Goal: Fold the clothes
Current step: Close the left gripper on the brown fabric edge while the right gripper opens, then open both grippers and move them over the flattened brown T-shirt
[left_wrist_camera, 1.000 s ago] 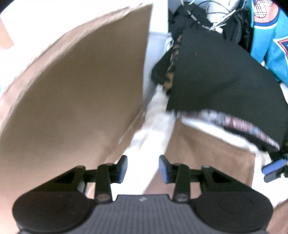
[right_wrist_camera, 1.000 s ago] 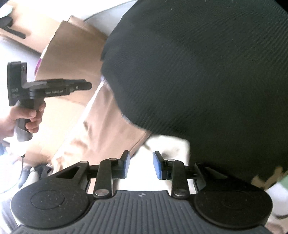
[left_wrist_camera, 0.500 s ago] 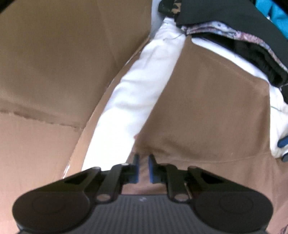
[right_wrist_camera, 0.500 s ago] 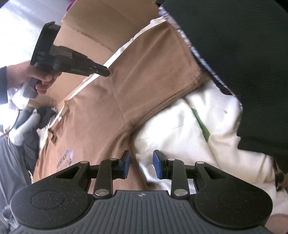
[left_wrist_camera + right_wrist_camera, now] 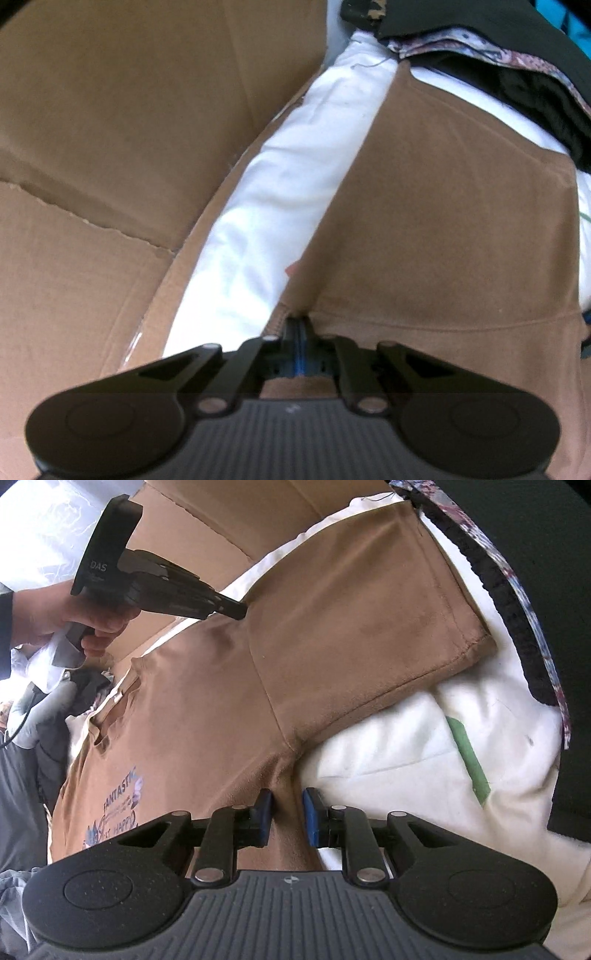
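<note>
Left-wrist view, left to right: the flaps of a cardboard box (image 5: 122,122), flattened, with a torn seam; whether the box holds anything cannot be told. A strip of white cloth (image 5: 295,184) lies bare between the cardboard and the brown T-shirt (image 5: 443,221). At upper right, a pile of dark clothes (image 5: 517,59) with a patterned edge overlaps the white cloth. The left gripper (image 5: 297,325) is clamped on a pinch of the T-shirt at its shoulder seam; the blue pads meet on the fabric.

Right-wrist view, left to right: a hand (image 5: 66,616) holds the left gripper (image 5: 236,611), its tip on the shirt's shoulder. The T-shirt (image 5: 229,709) lies spread face up on the white cloth (image 5: 406,746), its chest print (image 5: 118,812) at lower left and one short sleeve (image 5: 362,609) extended. The right gripper (image 5: 286,818) straddles the fabric under the armpit; its jaws are closing, pads not visibly pressing. The dark garment (image 5: 554,590) borders the right.
</note>
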Demonstrator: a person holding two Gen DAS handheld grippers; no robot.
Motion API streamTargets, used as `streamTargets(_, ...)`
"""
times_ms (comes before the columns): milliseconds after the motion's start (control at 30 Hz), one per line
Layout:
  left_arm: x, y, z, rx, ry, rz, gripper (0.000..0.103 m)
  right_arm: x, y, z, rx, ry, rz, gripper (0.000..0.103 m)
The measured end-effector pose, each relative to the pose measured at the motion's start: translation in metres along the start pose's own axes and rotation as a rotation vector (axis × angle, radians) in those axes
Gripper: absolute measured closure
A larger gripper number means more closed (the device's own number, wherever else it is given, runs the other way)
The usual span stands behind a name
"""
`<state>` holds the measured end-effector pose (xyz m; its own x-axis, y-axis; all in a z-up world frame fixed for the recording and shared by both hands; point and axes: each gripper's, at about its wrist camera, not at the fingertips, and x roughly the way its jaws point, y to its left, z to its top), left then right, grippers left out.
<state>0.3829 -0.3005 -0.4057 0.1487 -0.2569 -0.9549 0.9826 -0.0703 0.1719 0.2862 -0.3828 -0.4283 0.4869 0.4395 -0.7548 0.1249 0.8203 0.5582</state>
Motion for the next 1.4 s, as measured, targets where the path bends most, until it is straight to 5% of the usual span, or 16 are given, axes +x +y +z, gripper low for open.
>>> streamTargets(233, 0.000, 0.002, -0.003, -0.031, -0.016, 0.009, 0.100, -0.001, -0.015, 0.000, 0.109, -0.020, 0.049, 0.079)
streamTargets(300, 0.001, 0.001, -0.002, -0.031, -0.014, 0.015, 0.100, 0.004, -0.015, -0.002, 0.118, -0.023, 0.044, 0.088)
streamTargets(600, 0.001, 0.004, -0.006, -0.033, -0.047, 0.022, 0.100, 0.003, 0.004, -0.003, -0.011, -0.012, -0.069, 0.095)
streamTargets(833, -0.013, 0.009, -0.016, -0.035, -0.099, 0.062, 0.100, -0.008, -0.008, -0.007, 0.019, 0.000, -0.034, 0.093)
streamTargets(1033, -0.063, 0.023, -0.067, -0.163, -0.191, 0.101, 0.092, -0.034, -0.012, -0.014, 0.012, -0.003, -0.074, 0.090)
streamTargets(1200, -0.101, 0.034, -0.111, -0.319, -0.218, 0.113, 0.085, -0.050, -0.007, -0.005, 0.034, -0.040, -0.017, 0.093)
streamTargets(1400, -0.144, 0.031, -0.168, -0.451, -0.183, 0.170, 0.082, -0.032, 0.034, -0.006, -0.182, 0.014, -0.012, 0.093)
